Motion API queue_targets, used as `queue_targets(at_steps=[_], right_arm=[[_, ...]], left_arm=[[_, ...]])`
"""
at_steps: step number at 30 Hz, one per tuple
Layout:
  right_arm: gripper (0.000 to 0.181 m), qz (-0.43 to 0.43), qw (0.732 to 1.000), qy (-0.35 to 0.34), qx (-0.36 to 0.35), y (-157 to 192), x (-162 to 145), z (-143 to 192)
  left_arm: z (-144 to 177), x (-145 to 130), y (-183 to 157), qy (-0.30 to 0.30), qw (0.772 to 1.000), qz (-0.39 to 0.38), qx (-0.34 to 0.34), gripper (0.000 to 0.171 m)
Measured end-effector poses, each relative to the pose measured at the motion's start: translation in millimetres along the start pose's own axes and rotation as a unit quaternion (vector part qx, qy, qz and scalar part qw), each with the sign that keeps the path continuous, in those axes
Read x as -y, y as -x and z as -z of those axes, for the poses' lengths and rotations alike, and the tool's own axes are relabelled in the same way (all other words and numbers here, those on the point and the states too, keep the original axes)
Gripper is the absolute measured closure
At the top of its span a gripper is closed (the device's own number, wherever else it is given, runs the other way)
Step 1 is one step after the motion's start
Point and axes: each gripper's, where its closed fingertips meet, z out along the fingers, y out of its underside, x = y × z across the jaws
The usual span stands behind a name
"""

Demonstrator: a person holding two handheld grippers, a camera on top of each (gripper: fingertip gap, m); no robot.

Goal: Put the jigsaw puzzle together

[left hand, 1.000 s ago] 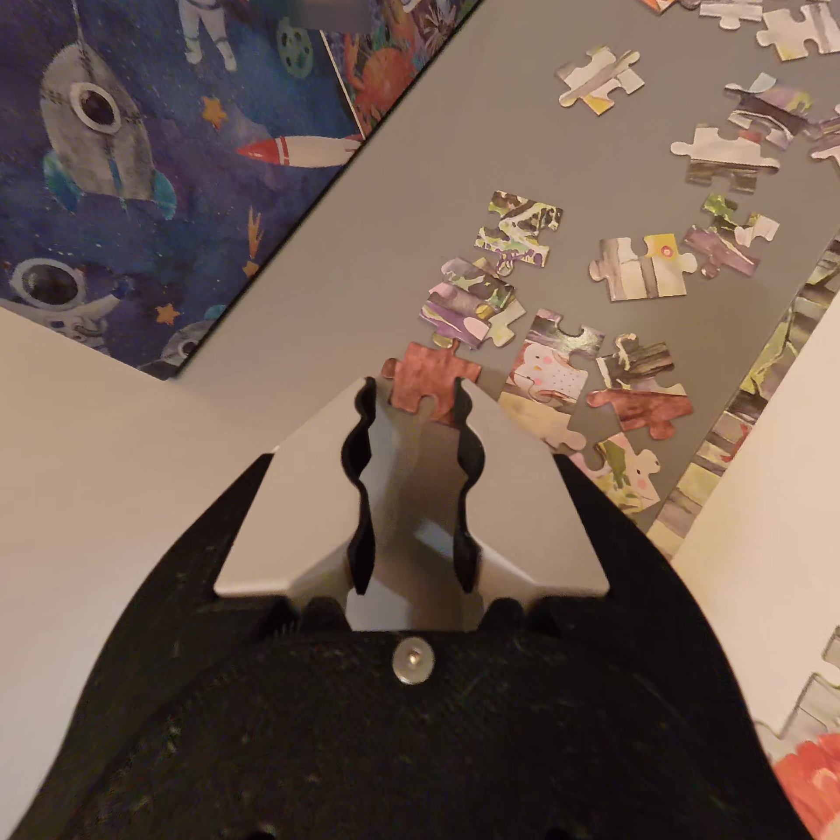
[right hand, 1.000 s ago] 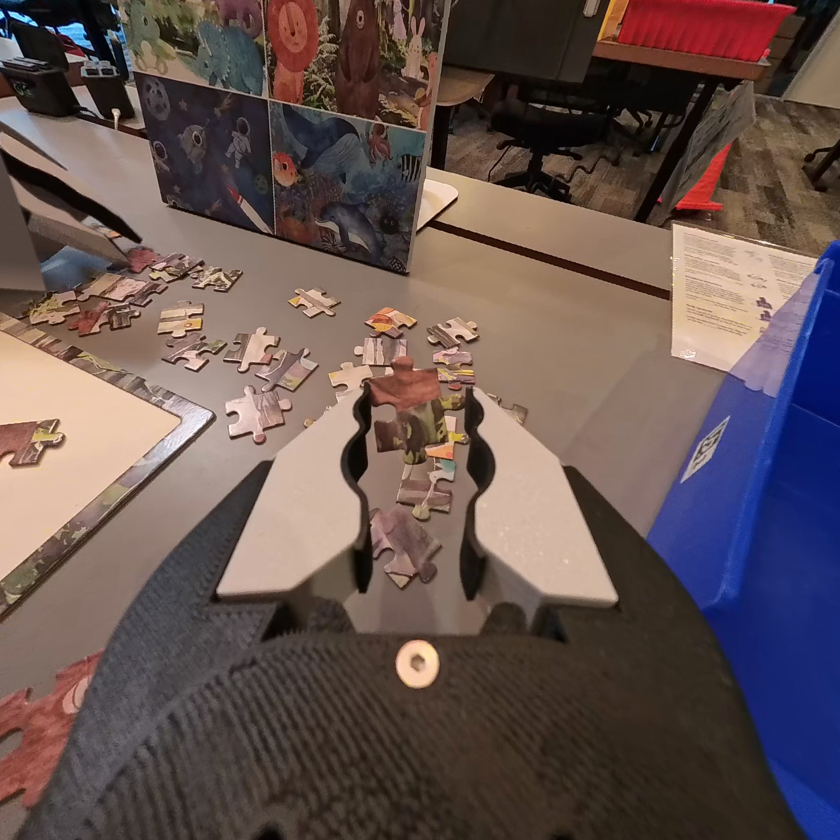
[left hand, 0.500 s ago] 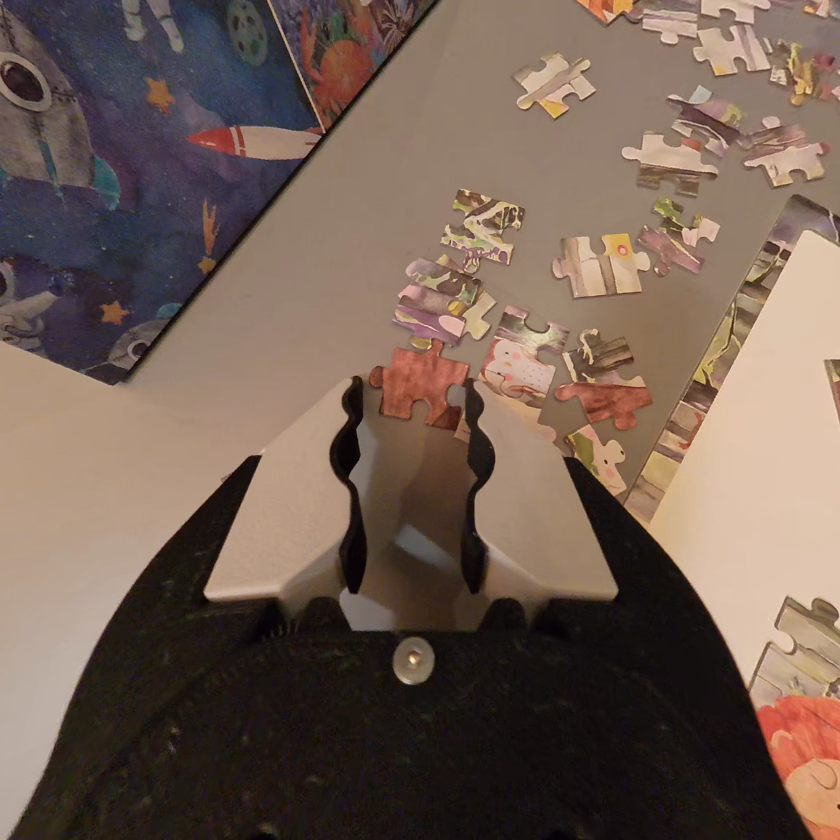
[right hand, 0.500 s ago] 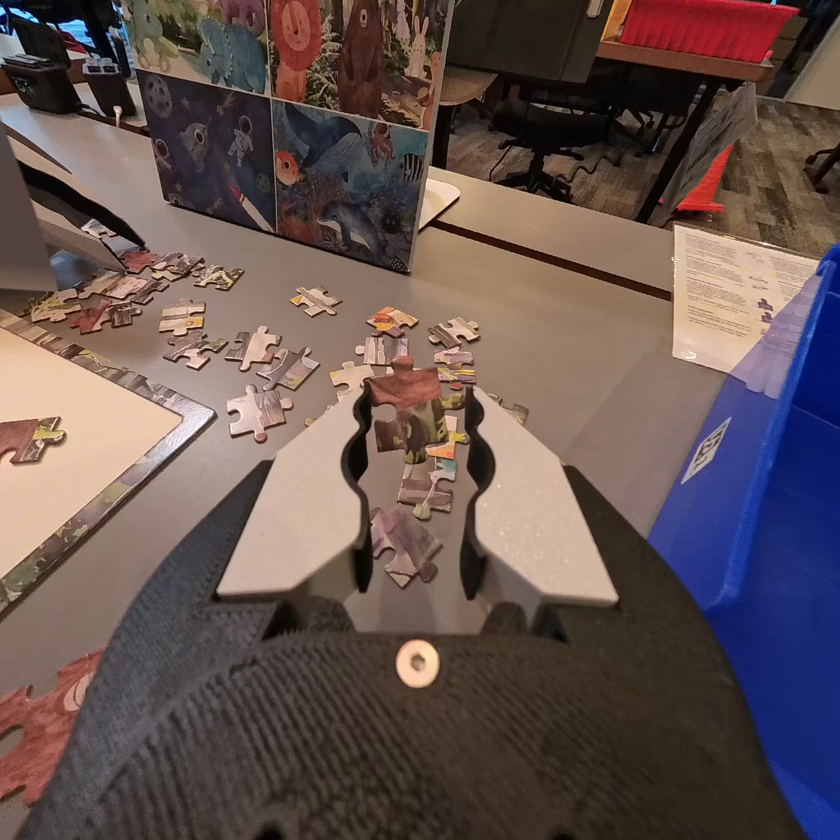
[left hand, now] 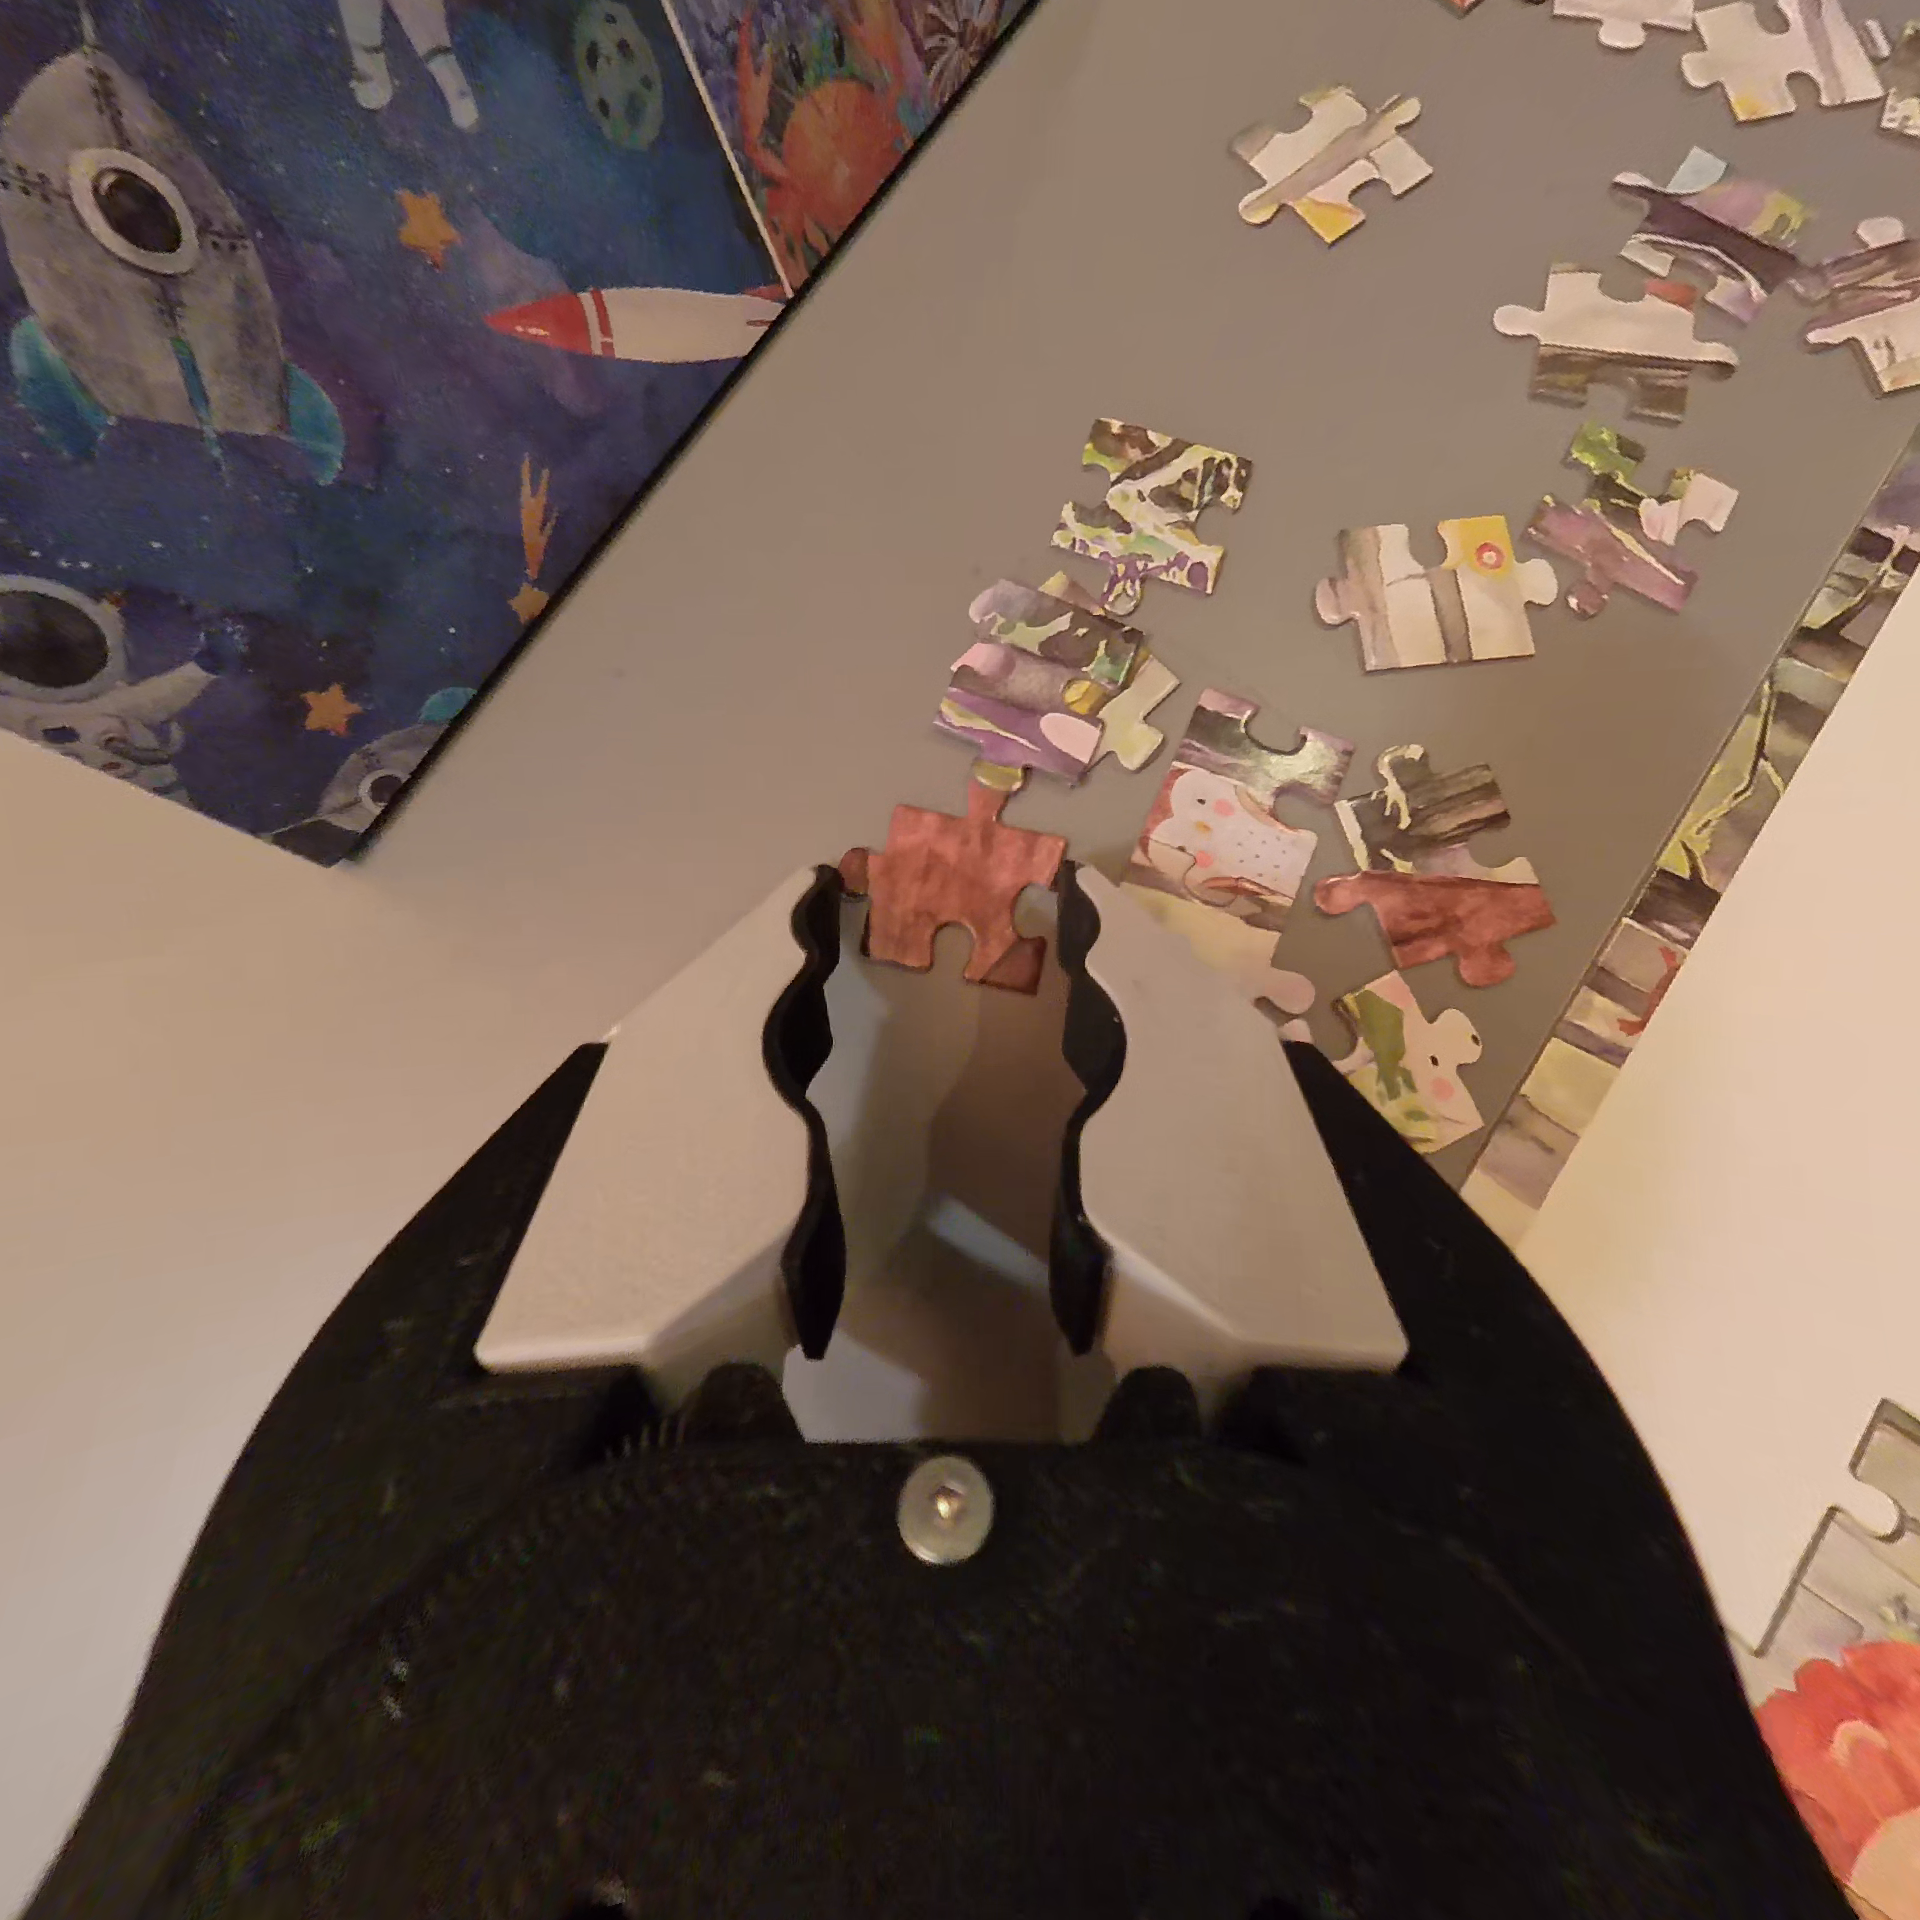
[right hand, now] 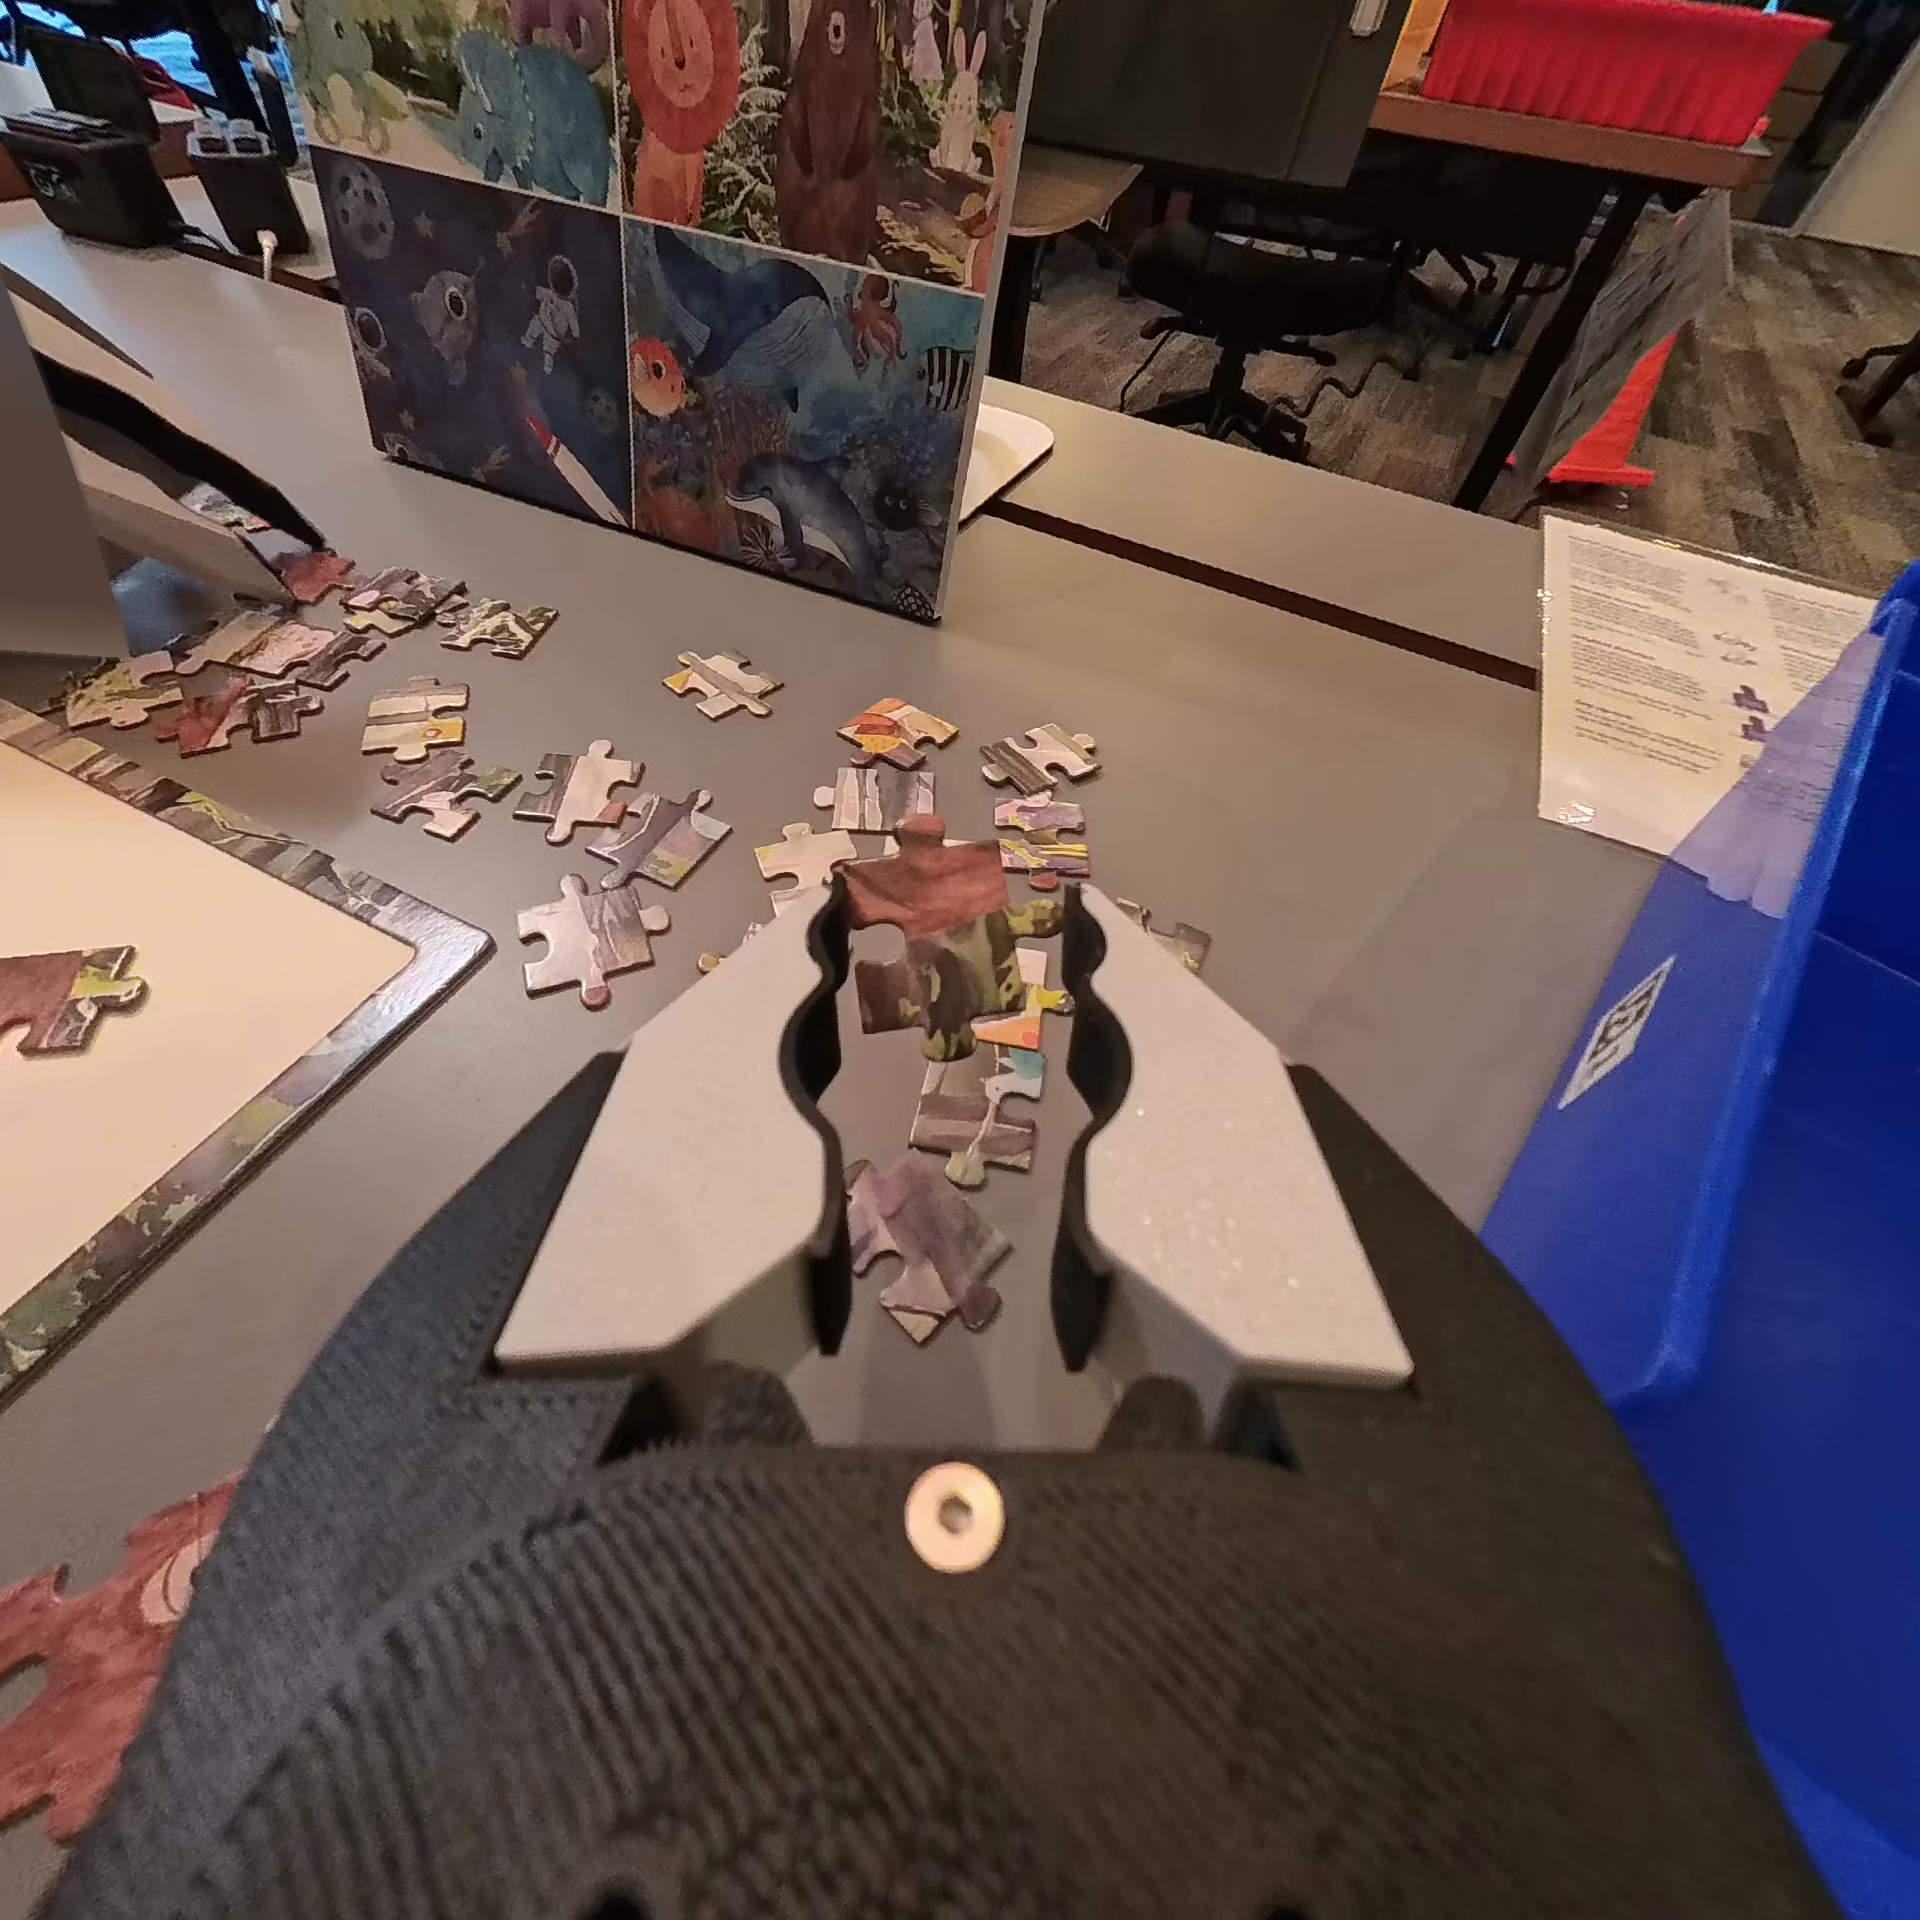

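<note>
Left tool [left hand: 951, 894] angled steeply downward, its two grey fingers narrowed around a brown piece [left hand: 961, 899] pinched between the tips. Right tool [right hand: 951, 920] tilted gently downward, fingers likewise narrowed, tips gripping a brown-and-green piece [right hand: 935, 951] lifted off the counter.

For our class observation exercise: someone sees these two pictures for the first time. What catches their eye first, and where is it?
Each gripper pinches a cardboard jigsaw piece at its fingertips: the left gripper a reddish-brown piece, the right gripper a brown-and-green piece. Behind the loose pieces scattered on the grey table stands a colourful illustrated puzzle box, with a blue plastic bin at the right.
</note>
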Motion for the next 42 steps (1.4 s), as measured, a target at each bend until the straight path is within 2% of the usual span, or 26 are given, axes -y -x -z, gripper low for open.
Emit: queue_targets(at_steps=[9,16,21,25,29,35,39,42], right_arm=[[0.142,0.000,1.000,0.001,0.000,0,0,0],[0.142,0.002,1.000,0.000,-0.001,0,0,0],[0.142,0.003,1.000,-0.002,-0.002,0,1,1],[0.142,0.005,1.000,-0.003,-0.003,0,2,1],[0.142,0.005,1.000,-0.005,-0.003,0,2,1],[0.142,0.009,1.000,-0.010,0.000,2,4,2],[0.142,0.011,1.000,-0.012,0.002,4,5,2],[0.142,0.014,1.000,-0.012,0.004,5,5,2]], left_arm=[[13,10,7,-0.021,1.000,-0.008,0.022,0.131],[31,33,-20,-0.061,0.998,-0.027,0.003,0.130],[43,42,-64,-0.085,0.995,-0.051,-0.029,0.131],[52,39,-106,-0.098,0.992,-0.053,-0.067,0.131],[65,34,-165,-0.115,0.982,-0.047,-0.139,0.130],[60,4,-249,-0.066,0.969,-0.111,-0.212,0.130],[45,-12,-271,-0.040,0.965,-0.148,-0.211,0.130],[36,-15,-267,-0.034,0.966,-0.165,-0.196,0.128]])
